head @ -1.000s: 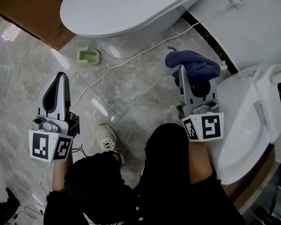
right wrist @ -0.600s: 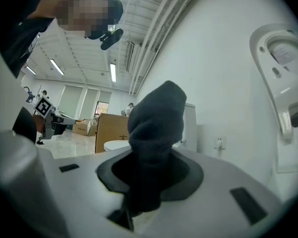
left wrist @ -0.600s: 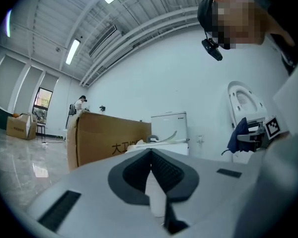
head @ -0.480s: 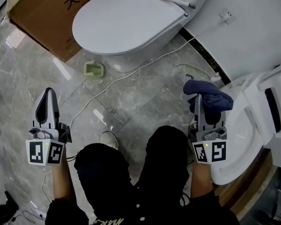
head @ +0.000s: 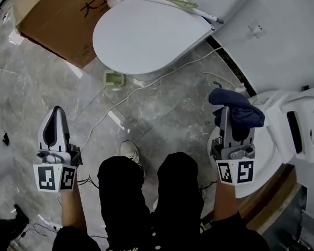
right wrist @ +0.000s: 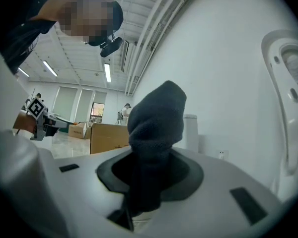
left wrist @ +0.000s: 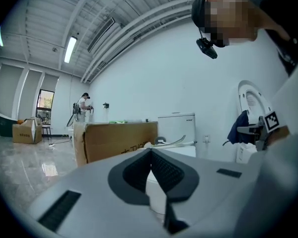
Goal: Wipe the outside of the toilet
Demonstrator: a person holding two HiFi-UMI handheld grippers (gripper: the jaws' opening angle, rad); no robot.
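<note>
Evidently we are at the approach: our right gripper point(head: 227, 114) clamps the blue cloth point(head: 236, 107) over the open toilet point(head: 295, 127) at the floor's right edge, our left gripper point(head: 54, 120) is closed on nothing, and next the cloth probably needs pressing onto the bowl's outside.

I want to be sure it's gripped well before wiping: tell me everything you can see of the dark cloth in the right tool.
The cloth is dark navy, soft and thick, like terry or knit fabric. It is bunched rather than spread flat, pinched between the closed jaws of the right tool, with a rounded wad bulging beyond the tips. In the head view it sits beside the white toilet at the right; whether it touches it cannot be told.
</note>
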